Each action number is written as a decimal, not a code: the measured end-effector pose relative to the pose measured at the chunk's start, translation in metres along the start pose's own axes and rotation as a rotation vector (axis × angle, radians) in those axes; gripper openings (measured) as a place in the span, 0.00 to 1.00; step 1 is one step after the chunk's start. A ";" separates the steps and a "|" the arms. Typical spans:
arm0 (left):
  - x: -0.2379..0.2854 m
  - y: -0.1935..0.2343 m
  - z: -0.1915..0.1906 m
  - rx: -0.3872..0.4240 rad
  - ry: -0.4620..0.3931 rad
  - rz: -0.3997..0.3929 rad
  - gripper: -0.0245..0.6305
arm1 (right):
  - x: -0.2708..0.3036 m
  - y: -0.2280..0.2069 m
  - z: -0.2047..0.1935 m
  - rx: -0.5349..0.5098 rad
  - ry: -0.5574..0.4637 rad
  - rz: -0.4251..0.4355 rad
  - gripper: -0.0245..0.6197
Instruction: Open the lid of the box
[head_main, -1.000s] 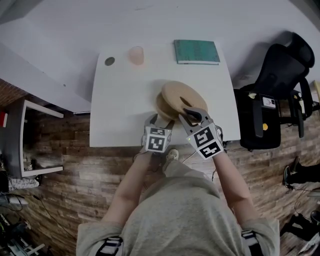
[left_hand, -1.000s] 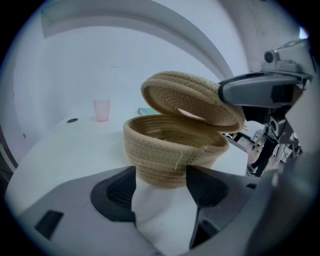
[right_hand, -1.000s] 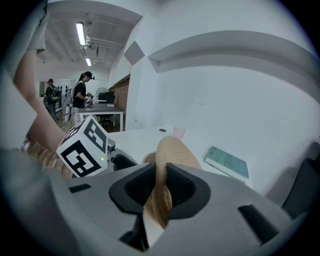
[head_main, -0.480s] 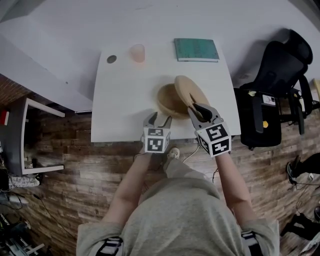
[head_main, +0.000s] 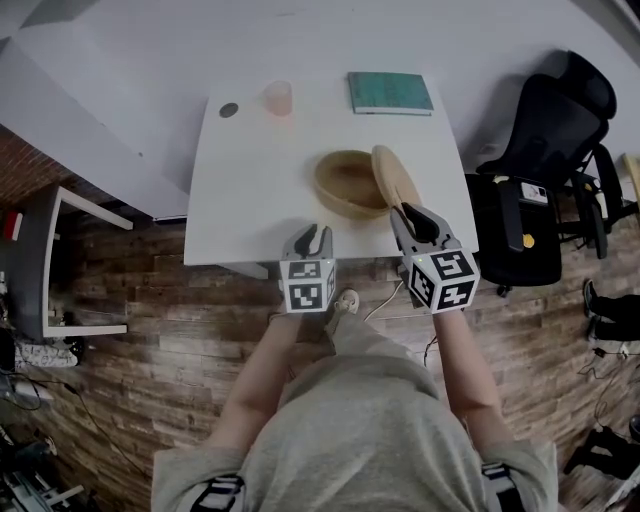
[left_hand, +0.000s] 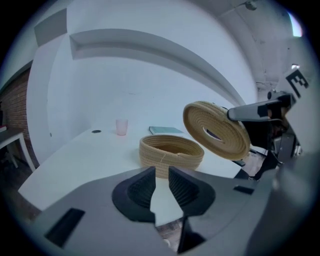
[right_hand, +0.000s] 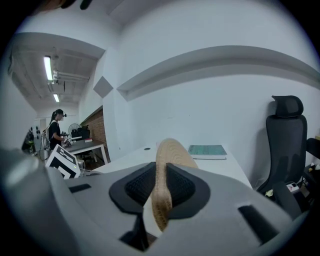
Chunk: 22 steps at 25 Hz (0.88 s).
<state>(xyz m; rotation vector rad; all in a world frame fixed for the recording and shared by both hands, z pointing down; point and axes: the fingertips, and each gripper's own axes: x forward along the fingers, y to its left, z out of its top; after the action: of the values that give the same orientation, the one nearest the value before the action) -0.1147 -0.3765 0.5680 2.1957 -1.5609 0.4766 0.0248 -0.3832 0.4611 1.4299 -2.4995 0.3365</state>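
Right gripper (head_main: 404, 211) is clamped on the rim of the woven lid (head_main: 394, 177); in the right gripper view the pads (right_hand: 141, 186) pinch the lid (right_hand: 171, 150) edge-on, the disc standing nearly upright between them; left gripper (head_main: 308, 232) carries nothing, its jaws have just been closing and now stand a narrow gap apart, with only white tabletop showing through that gap in the left gripper view (left_hand: 160, 181); it hovers at the near edge of the table (head_main: 250, 200), short of the box; the round woven box (head_main: 343, 186) sits on the table right of centre with its mouth exposed; the lid is lifted off and tilted at the box's right side, its slotted face (left_hand: 216, 130) turned toward the box (left_hand: 171, 156); can't tell whether the lid's lower edge touches the box rim; at the far edge of the table are a pink cup (head_main: 278, 98), a small dark disc (head_main: 229, 110) left of it, and a green book (head_main: 391, 93) to the right; black office chair (head_main: 560, 130) stands right of the table; wood-pattern floor (head_main: 150, 350) below; a person (right_hand: 55, 132) stands at a desk far off in the right gripper view.
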 end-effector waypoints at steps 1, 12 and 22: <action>-0.006 -0.002 0.000 -0.003 -0.009 0.003 0.15 | -0.006 0.001 0.000 0.009 -0.007 -0.003 0.15; -0.070 -0.024 -0.010 -0.010 -0.084 0.009 0.10 | -0.065 0.028 -0.008 0.039 -0.059 0.006 0.15; -0.129 -0.043 -0.014 -0.028 -0.139 0.016 0.08 | -0.116 0.057 -0.018 0.038 -0.083 0.038 0.15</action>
<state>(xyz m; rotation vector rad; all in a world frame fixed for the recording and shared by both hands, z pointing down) -0.1153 -0.2521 0.5108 2.2387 -1.6463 0.3097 0.0339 -0.2556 0.4372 1.4398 -2.6027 0.3397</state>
